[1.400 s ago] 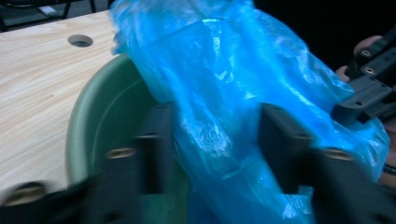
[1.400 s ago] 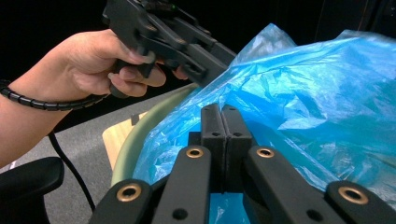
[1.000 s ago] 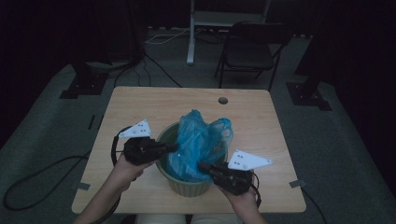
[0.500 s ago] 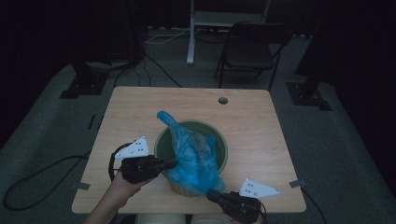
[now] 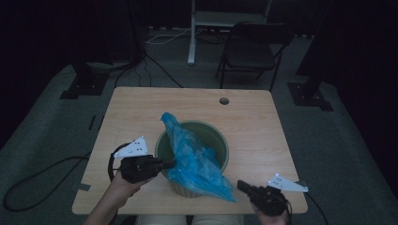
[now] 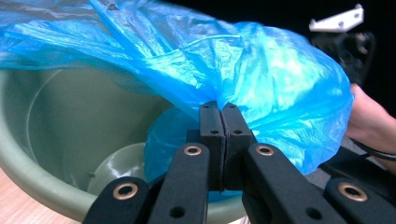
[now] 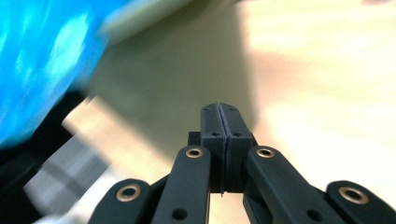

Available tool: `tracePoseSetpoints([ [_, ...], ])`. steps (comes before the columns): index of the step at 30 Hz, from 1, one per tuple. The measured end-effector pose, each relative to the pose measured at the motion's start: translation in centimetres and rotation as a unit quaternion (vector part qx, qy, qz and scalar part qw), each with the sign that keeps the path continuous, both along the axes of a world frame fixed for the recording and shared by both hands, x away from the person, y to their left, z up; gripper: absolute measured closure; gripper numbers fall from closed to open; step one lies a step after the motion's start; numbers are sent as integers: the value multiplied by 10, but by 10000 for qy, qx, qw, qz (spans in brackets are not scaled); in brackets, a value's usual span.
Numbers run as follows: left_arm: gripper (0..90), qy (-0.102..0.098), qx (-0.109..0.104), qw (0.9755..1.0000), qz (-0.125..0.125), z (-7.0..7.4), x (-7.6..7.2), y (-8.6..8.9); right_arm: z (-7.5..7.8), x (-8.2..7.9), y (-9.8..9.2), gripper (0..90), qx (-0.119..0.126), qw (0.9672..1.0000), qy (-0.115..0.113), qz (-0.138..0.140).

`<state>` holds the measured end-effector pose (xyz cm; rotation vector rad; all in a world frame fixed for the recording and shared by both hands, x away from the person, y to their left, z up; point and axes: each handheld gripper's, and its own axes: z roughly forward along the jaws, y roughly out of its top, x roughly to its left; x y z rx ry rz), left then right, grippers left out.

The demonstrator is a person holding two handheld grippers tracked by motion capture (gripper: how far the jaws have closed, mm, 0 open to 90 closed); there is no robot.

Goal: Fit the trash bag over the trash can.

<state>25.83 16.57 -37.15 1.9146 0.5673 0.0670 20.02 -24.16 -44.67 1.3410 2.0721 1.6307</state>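
Observation:
A green round bucket (image 5: 213, 136) stands mid-table with a blue plastic bag (image 5: 192, 159) draped from its far-left rim over its near rim. My left gripper (image 5: 172, 162) is at the bucket's left rim, shut on a fold of the bag (image 6: 261, 79), above the bucket's open inside (image 6: 70, 121). My right gripper (image 5: 240, 185) is low at the table's near right, just right of the bag's trailing corner. Its jaws (image 7: 219, 112) are pressed together with nothing between them, with the bag (image 7: 37, 56) blurred at the left and the bucket wall (image 7: 177, 70) ahead.
The wooden table (image 5: 263, 122) has a round cable hole (image 5: 224, 101) near its far edge. A folding chair (image 5: 253, 51) and a stand (image 5: 192, 33) are behind the table. Cables (image 5: 42, 173) run over the grey floor at the left.
My right gripper has drawn back from the bag to the near right edge and dropped lower. The bag, bunched above the bucket before, now hangs over the near rim. The left gripper barely moved.

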Motion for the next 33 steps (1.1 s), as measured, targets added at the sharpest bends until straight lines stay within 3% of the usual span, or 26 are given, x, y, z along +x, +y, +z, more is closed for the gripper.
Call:
tracePoseSetpoints([
  [3, 900, -6, -12, 10000, -51, 1, 0, -2, 25, 16, -6, 808, -59, 9990, -401, -189],
  [5, 900, 10, -12, 9999, -105, 2, 1, -4, 43, 33, -3, 687, -54, 9986, -528, -62],
  [7, 900, 24, -30, 9999, -105, 2, 2, -6, 61, 49, 7, 637, -1, 9979, -637, 107],
  [8, 900, 24, -30, 9999, -105, 2, 2, -6, 61, 49, 7, 637, -1, 9979, -637, 107],
  [9, 900, 23, -5, 9999, -125, 2, 3, -7, 77, 66, 21, 558, 9, 9969, -699, 369],
  [11, 900, 50, -2, 9999, -165, 2, 4, -8, 91, 81, 38, 489, 117, 9950, -751, 643],
  [12, 900, 50, -2, 9999, -165, 2, 4, -8, 91, 81, 38, 489, 117, 9950, -751, 643],
  [13, 900, 44, 10, 9999, -146, 3, 5, -8, 102, 93, 57, 443, 64, 9930, -774, 890],
  [17, 899, 2, -8, 9999, -129, 5, 5, -8, 107, 108, 95, 384, -53, 9884, -655, 1366],
  [18, 899, 2, -8, 9999, -129, 5, 5, -8, 107, 108, 95, 384, -53, 9884, -655, 1366],
  [19, 900, -6, 2, 9999, -134, 6, 5, -8, 105, 112, 108, 385, -168, 9857, -547, 1582],
  [22, 900, -28, 31, 9999, -105, 6, 5, -8, 101, 115, 120, 468, -357, 9814, -353, 1854],
  [24, 899, -26, 23, 10000, -85, 6, 5, -7, 99, 116, 122, 619, -401, 9781, -277, 2024],
  [25, 900, -27, 19, 10000, -72, 6, 5, -7, 99, 116, 122, 742, -420, 9771, -265, 2068],
  [27, 899, -31, 24, 10000, -53, 6, 6, -7, 99, 114, 121, 900, -501, 9769, -347, 2049],
  [33, 899, -83, 17, 10000, -20, 9, 4, -3, 106, 107, 104, 900, -477, 9816, -650, 1729],
])
